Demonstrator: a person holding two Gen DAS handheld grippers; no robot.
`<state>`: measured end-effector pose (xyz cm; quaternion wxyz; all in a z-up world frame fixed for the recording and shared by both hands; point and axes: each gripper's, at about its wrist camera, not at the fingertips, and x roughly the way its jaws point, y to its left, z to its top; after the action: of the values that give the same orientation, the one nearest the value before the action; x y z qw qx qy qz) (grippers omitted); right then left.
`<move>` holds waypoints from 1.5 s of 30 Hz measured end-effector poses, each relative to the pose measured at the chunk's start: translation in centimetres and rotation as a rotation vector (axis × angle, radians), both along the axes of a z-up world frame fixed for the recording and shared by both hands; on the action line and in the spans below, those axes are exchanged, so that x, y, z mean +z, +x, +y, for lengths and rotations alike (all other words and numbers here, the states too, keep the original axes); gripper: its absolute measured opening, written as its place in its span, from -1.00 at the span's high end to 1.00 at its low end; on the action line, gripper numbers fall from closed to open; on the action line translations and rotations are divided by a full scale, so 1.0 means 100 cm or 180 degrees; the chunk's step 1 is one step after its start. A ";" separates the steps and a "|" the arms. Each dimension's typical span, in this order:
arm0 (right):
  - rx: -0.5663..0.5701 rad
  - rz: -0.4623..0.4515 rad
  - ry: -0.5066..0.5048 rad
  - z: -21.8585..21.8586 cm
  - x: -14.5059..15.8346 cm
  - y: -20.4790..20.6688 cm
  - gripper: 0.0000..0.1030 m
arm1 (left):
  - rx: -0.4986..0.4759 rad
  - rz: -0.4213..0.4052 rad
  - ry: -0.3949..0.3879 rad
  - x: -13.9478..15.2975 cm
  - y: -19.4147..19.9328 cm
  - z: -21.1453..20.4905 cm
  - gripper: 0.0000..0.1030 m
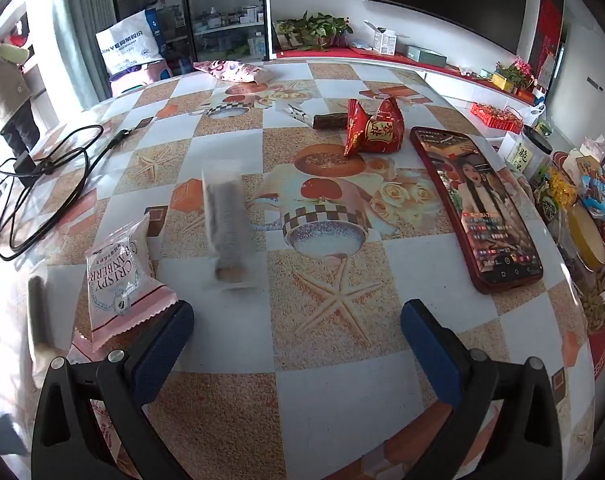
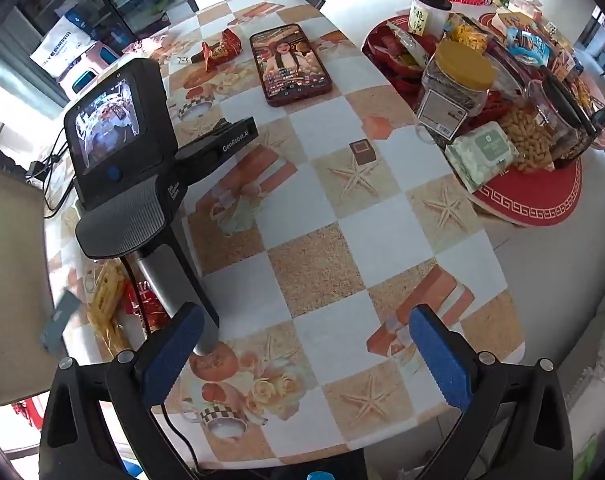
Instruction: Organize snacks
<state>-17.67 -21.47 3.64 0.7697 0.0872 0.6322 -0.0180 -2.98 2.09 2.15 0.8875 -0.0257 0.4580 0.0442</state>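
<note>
Left wrist view: the left gripper [image 1: 298,336], jaws spread and empty, hovers over the checked tablecloth [image 1: 334,392], a clear-wrapped roll of dark biscuits [image 1: 225,232] ahead and a pink-and-white cranberry crisp packet [image 1: 120,276] just beside its finger.

Right wrist view: the right gripper [image 2: 302,356], equally wide and empty, hangs above bare cloth. Sorting looks barely begun; the next move likely means descending on one packet.

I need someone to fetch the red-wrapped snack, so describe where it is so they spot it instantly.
On the patterned table, find the red phone. Just beyond its far left corner sits the red snack, the only shiny red wrapper with a gold emblem.
</note>
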 end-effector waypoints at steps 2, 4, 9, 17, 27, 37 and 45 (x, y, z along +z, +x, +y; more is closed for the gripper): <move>0.0003 0.0056 0.0012 0.003 -0.004 0.002 -1.00 | 0.0001 0.0000 0.0000 0.000 0.000 -0.001 -1.00; -0.0014 0.0108 0.0050 0.006 -0.007 0.004 -1.00 | 0.0001 0.0000 0.0000 0.000 0.000 -0.001 -1.00; 0.0108 -0.0008 0.0072 0.008 0.010 -0.001 -1.00 | 0.0002 0.0001 0.0002 0.002 -0.005 -0.003 -1.00; -0.0241 0.0154 0.0195 -0.019 0.001 -0.014 -1.00 | 0.0003 0.0002 0.0002 0.001 -0.004 -0.005 -1.00; -0.0126 0.0231 -0.0228 -0.029 0.003 -0.024 -1.00 | 0.0004 0.0002 0.0002 0.002 -0.004 -0.005 -1.00; -0.0076 0.0228 0.0053 -0.026 -0.008 -0.025 -1.00 | 0.0004 0.0003 0.0002 0.001 -0.005 -0.007 -1.00; 0.0000 0.0377 0.0135 -0.021 -0.022 -0.031 -1.00 | 0.0005 0.0003 0.0002 0.001 -0.005 -0.007 -1.00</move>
<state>-20.77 -23.60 1.41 0.7289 0.1023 0.6769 -0.0098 -3.47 1.42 2.22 0.8872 -0.0258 0.4585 0.0450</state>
